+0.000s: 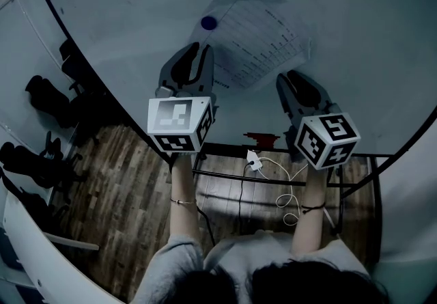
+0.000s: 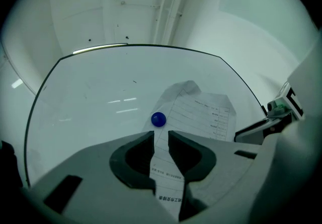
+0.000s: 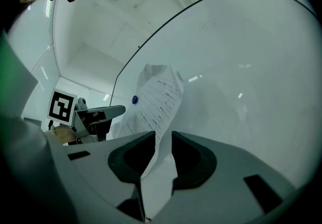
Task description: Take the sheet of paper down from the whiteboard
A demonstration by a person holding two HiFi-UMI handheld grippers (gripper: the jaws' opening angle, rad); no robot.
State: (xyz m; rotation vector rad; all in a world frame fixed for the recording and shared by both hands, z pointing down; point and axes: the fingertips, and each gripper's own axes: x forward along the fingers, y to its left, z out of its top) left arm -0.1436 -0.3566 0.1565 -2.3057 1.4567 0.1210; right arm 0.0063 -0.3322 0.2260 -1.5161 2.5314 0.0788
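A printed sheet of paper (image 1: pixel 263 33) lies crumpled and tilted on the whiteboard (image 1: pixel 123 16). A round blue magnet (image 1: pixel 208 22) pins it near its upper left edge. My left gripper (image 1: pixel 201 50) sits just below the magnet (image 2: pixel 158 119), open, with a strip of the sheet (image 2: pixel 201 112) showing in the narrow gap. My right gripper (image 1: pixel 287 78) is at the sheet's lower right edge. In the right gripper view its jaws (image 3: pixel 163 136) stand slightly apart. The sheet (image 3: pixel 161 92) bulges off the board and runs down through the gap, and I see neither pad pressing on it.
The whiteboard's black frame (image 1: pixel 287 154) runs below both grippers. On the wood floor under it lie a white plug with a coiled cable (image 1: pixel 254 159) and a small red object (image 1: pixel 259 137). Dark chairs (image 1: pixel 41 98) stand at the left.
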